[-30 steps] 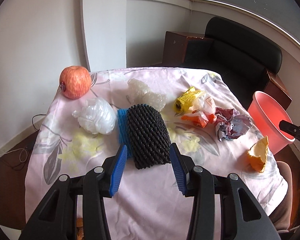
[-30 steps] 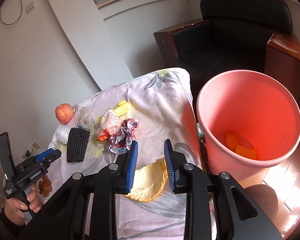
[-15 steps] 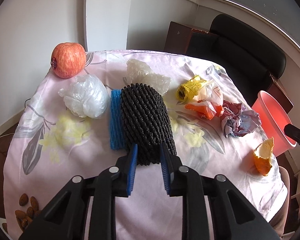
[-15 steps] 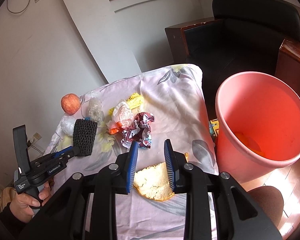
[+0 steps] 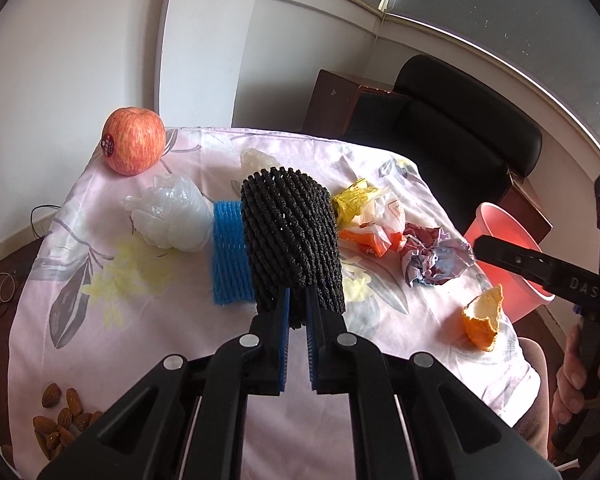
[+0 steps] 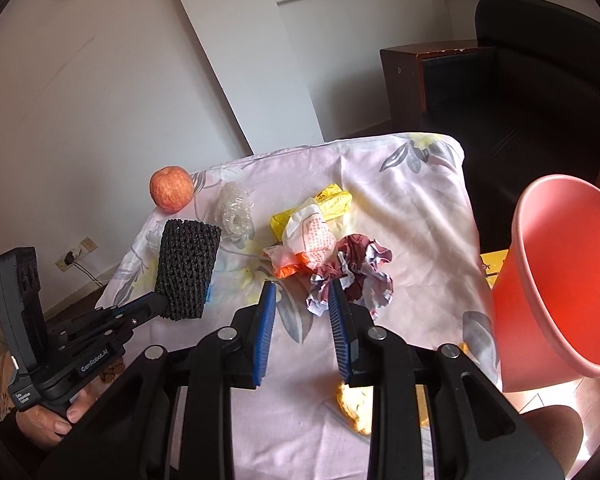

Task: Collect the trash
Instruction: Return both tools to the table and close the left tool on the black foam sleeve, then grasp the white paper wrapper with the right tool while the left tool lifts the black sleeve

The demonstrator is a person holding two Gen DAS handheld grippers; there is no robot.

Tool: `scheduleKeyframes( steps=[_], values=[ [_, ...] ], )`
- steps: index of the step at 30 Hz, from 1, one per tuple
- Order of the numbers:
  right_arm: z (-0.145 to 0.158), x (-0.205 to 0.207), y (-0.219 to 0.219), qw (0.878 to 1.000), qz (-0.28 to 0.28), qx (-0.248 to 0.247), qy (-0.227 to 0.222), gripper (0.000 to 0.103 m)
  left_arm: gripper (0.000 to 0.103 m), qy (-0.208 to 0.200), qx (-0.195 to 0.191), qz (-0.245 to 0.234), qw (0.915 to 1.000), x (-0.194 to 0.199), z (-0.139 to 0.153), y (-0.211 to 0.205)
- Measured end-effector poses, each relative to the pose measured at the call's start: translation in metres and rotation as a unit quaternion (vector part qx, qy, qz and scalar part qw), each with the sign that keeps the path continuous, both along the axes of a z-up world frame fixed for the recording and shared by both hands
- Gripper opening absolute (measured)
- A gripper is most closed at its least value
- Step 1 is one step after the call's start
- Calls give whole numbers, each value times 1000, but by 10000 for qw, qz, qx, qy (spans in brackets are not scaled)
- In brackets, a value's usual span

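My left gripper [image 5: 297, 300] is closing, its blue pads pinching the near edge of a black foam fruit net [image 5: 292, 240]. In the right wrist view that net [image 6: 188, 268] stands tilted up off the cloth in the left gripper [image 6: 162, 308]. My right gripper [image 6: 300, 296] is open with nothing between its fingers, hanging just in front of a crumpled paper ball [image 6: 352, 276]. An orange peel [image 6: 356, 404] lies under its right finger. The pink bin [image 6: 560, 272] stands off the table's right edge.
A blue foam net [image 5: 230, 256], a white plastic bag [image 5: 172, 216], a clear plastic wad [image 6: 234, 212], a yellow wrapper [image 5: 352, 200] and a white-orange wrapper [image 6: 312, 236] lie on the floral cloth [image 5: 140, 340]. An apple [image 5: 134, 140] sits far left, almonds [image 5: 60, 420] near left. A black armchair [image 5: 460, 120] stands behind.
The left jaws closed from wide open onto the black net and tipped it up. The right gripper swung left, from over the peel beside the bin to the crumpled paper.
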State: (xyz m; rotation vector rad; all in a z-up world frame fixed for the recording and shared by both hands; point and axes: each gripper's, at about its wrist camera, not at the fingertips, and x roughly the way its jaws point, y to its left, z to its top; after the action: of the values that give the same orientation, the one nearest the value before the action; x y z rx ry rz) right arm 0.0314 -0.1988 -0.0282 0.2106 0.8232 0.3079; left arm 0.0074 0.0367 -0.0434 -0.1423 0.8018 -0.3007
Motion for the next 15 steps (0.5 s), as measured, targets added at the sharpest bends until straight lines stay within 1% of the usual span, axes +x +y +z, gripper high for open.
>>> scheduleKeyframes(
  steps=[5, 10, 15],
  values=[
    [-7, 32, 13, 9999, 40, -52, 136, 28, 7, -49, -111, -102, 9999, -4, 3, 4],
    [-16, 64, 18, 9994, -90, -195, 283, 28, 7, 50, -218, -73, 9997, -2, -1, 13],
    [-22, 89, 15, 9988, -204, -60, 437, 28, 7, 91, -259, -71, 9996, 2, -5, 19]
  ],
)
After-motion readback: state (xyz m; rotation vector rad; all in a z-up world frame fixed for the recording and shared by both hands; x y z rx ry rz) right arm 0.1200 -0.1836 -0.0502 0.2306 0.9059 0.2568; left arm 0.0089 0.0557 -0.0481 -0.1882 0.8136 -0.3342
